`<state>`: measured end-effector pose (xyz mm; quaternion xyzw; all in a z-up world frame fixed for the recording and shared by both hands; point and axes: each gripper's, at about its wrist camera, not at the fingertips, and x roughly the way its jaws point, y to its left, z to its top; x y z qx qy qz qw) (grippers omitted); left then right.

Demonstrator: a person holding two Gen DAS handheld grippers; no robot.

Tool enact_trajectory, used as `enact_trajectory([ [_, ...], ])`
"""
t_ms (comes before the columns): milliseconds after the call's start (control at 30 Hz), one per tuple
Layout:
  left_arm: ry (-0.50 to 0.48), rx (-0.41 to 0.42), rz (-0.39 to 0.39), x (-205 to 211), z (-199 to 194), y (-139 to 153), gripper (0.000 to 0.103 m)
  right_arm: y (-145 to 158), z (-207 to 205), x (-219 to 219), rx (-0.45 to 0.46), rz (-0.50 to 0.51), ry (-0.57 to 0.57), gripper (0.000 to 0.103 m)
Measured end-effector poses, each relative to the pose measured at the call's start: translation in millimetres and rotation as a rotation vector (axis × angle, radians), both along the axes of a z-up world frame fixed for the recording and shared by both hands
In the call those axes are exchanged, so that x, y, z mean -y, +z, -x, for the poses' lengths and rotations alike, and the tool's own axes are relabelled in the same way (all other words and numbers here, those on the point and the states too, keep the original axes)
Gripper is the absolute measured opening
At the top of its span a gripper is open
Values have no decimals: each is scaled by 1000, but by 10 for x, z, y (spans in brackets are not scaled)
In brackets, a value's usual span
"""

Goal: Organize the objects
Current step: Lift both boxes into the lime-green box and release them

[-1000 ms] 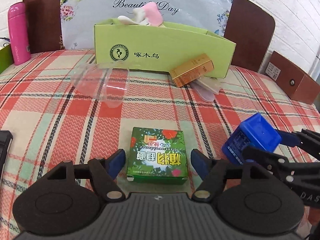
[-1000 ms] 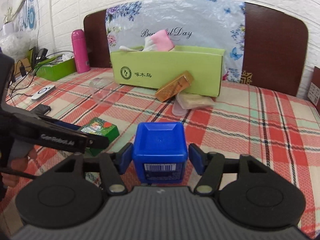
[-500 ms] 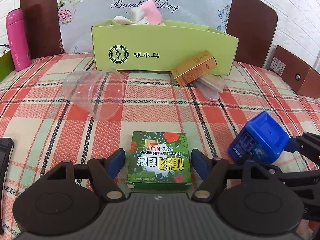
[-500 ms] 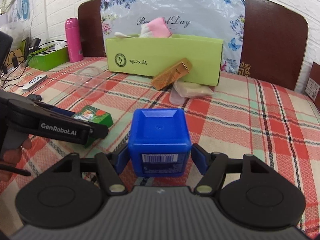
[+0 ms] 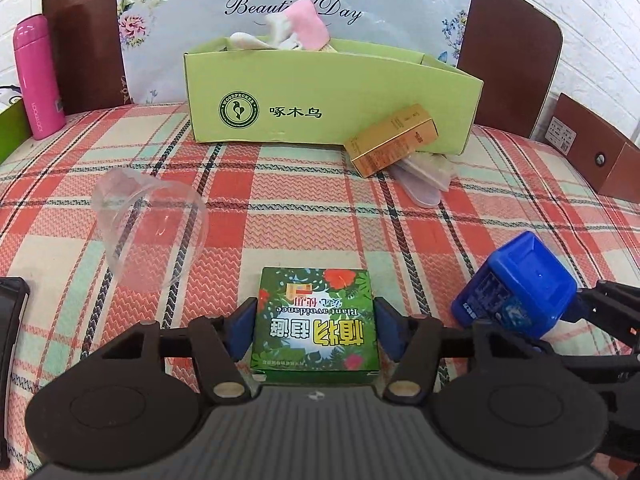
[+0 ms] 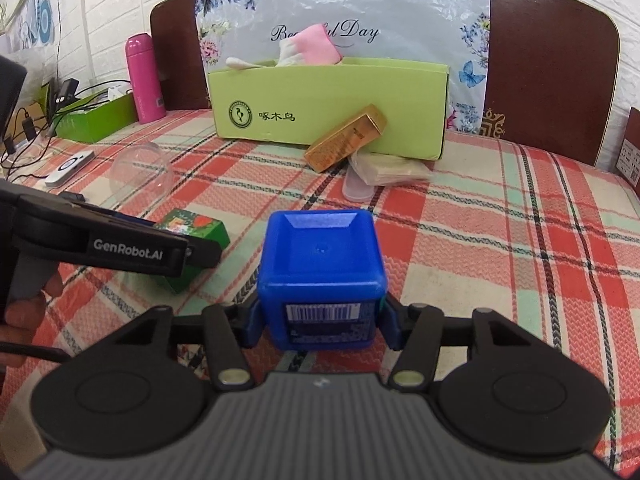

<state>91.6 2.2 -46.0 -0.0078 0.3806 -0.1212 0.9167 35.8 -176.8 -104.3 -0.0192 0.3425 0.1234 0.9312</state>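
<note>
My left gripper [image 5: 315, 326] is shut on a flat green box [image 5: 316, 324] with leaf print and holds it low over the checked cloth. My right gripper [image 6: 322, 322] is shut on a blue cube-shaped bottle [image 6: 322, 276]; the bottle also shows in the left wrist view [image 5: 516, 286] at the right. The green box shows in the right wrist view [image 6: 192, 236] partly behind the left gripper's finger. A light green open carton [image 5: 328, 96] stands at the back with pink and white cloth in it.
A gold box [image 5: 390, 140] leans on the carton over a clear plastic packet [image 5: 424, 172]. A clear plastic cup [image 5: 150, 226] lies on its side at left. A pink flask [image 5: 36, 76] stands far left. A brown box [image 5: 592, 152] sits at right.
Both grippers have closed from standing a little open beside their objects to gripping them, and have lifted and moved a little toward the carton.
</note>
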Motion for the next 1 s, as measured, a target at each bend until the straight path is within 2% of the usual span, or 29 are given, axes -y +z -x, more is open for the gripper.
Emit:
enact_trajectory([
  [267,-33,41,6,24,-9,170,63,106,-47,54,24,-24,-2,54],
  [567,-81,199,28,96,-230,747,63,440,-268,164,133,-37,-8,54],
  [833,-117,361,63,338,-784,1368,63,812,-695,243,276,-23,-44,54],
  [1000,-82,337,100,432,-1341,1422,63,1002,-1173,233,346,-8,-66,54],
])
